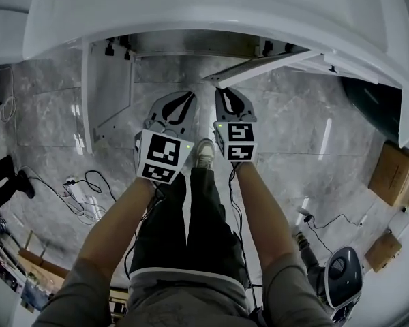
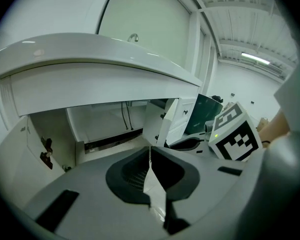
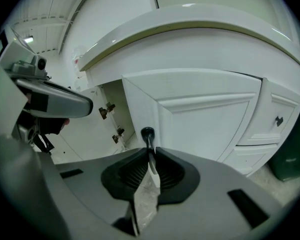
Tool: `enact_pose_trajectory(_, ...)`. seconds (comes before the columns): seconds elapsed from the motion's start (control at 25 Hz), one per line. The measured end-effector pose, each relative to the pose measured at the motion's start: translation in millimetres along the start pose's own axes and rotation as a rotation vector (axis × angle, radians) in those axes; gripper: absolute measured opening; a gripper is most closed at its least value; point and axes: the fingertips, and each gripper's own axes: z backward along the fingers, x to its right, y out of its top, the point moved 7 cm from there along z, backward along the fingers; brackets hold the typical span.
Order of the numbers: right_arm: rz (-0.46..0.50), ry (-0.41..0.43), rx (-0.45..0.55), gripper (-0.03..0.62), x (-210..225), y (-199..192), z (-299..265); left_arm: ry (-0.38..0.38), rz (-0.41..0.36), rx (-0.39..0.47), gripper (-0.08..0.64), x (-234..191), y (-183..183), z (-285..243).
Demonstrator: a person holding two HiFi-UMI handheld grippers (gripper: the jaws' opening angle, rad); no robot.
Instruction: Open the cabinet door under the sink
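The right gripper (image 3: 151,153) has its fingers clamped on the dark knob (image 3: 147,132) of the half-open cabinet door (image 3: 205,119). The left gripper (image 2: 150,153), at its nine o'clock, has its fingers closed on nothing.

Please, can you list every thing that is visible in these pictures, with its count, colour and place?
sink: one, white, on top of the cabinet
left door: one, white, swung wide open
right door: one, white, partly open
knob: one, dark, on the right door
bin: one, dark green, right of the cabinet
boxes: two, brown, on the floor at right
cables: several, black and white, on the floor at left
left tongs: one, grey, shut, empty
right tongs: one, grey, shut on the knob
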Motion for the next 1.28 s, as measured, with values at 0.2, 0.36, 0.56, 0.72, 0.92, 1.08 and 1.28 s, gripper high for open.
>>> enact_pose_trajectory(0.2, 0.026, 0.007, 0.009, 0.057, 6, -19, 21, -0.046, -0.022, -0.018, 0.026, 23, -7, -4)
enact_pose_trajectory(0.36, 0.010, -0.009, 0.017, 0.057, 13, -36, 39, -0.075, -0.042, -0.031, 0.026, 39, -11, -8)
enact_pose_trajectory(0.56, -0.013, -0.047, 0.033, 0.057, 23, -54, 60, -0.108, -0.068, -0.042, 0.026, 58, -11, -15)
enact_pose_trajectory(0.72, -0.076, -0.105, 0.046, 0.057, 36, -73, 82, -0.178, -0.117, -0.058, 0.026, 81, -11, -21)
enact_pose_trajectory(0.92, -0.145, -0.174, 0.049, 0.057, 63, -96, 109, -0.273, -0.189, -0.087, 0.026, 117, -14, -36)
enact_pose_trajectory(1.08, -0.233, -0.240, 0.070, 0.051, 90, -114, 129, -0.340, -0.232, -0.096, 0.026, 147, -12, -54)
enact_pose_trajectory(1.28, -0.295, -0.297, 0.124, 0.041, 130, -137, 153, -0.432, -0.273, -0.095, 0.026, 190, -10, -77)
